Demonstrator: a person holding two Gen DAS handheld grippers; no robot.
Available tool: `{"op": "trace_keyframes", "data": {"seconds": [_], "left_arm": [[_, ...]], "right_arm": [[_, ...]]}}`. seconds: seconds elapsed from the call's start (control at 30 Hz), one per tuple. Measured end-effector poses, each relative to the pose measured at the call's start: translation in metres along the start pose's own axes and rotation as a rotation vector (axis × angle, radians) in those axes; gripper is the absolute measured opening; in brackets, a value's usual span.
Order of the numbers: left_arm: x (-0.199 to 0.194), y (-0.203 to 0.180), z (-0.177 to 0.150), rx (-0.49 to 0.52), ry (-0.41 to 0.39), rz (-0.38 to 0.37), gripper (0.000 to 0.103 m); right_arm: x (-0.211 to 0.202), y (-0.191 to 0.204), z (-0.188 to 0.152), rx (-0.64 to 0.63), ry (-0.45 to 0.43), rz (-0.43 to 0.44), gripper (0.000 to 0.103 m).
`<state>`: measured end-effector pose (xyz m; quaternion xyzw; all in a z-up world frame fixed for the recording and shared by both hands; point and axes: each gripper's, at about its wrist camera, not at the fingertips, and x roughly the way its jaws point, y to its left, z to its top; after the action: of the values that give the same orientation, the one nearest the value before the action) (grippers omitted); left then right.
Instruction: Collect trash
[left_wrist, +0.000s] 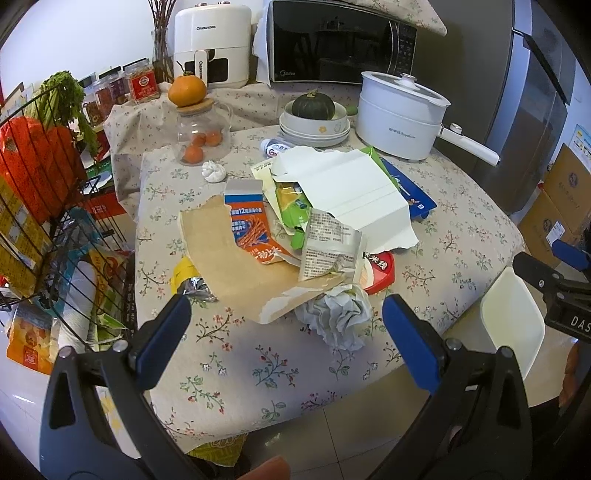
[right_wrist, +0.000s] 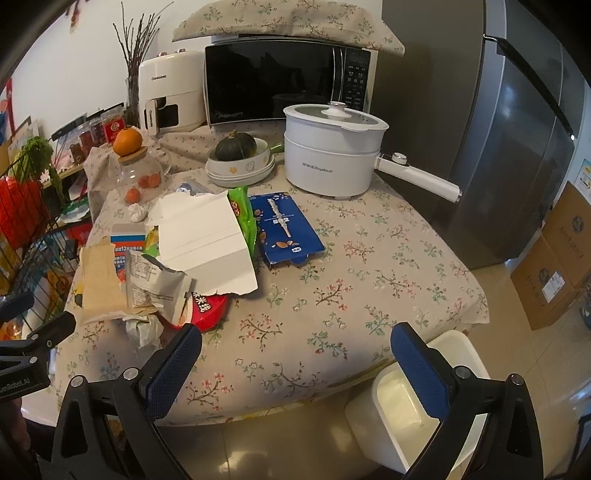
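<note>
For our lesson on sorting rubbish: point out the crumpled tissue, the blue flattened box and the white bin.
crumpled tissue (left_wrist: 338, 317): left wrist view, middle of the wad.
blue flattened box (right_wrist: 286, 225): right wrist view, centre of its printed face.
white bin (right_wrist: 388, 417): right wrist view, its near outer wall.

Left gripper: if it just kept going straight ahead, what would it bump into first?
Probably the crumpled tissue at the near edge of the trash pile. It sits right between the open left gripper fingers, with the brown cardboard just behind. Depth is hard to judge, so that's a best guess.
</note>
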<state>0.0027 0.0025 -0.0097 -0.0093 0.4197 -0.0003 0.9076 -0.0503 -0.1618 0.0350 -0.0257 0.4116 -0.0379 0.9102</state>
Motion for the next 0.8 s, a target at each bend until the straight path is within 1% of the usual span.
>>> {"op": "trace_keyframes", "data": {"seconds": [0.8], "left_arm": [[0.0004,0.0015,0.0028,-0.01,0.003,-0.014,0.103]], "right_arm": [[0.0057,-0.0056,0.0032,0.029,0.006,0.004,0.103]]}}
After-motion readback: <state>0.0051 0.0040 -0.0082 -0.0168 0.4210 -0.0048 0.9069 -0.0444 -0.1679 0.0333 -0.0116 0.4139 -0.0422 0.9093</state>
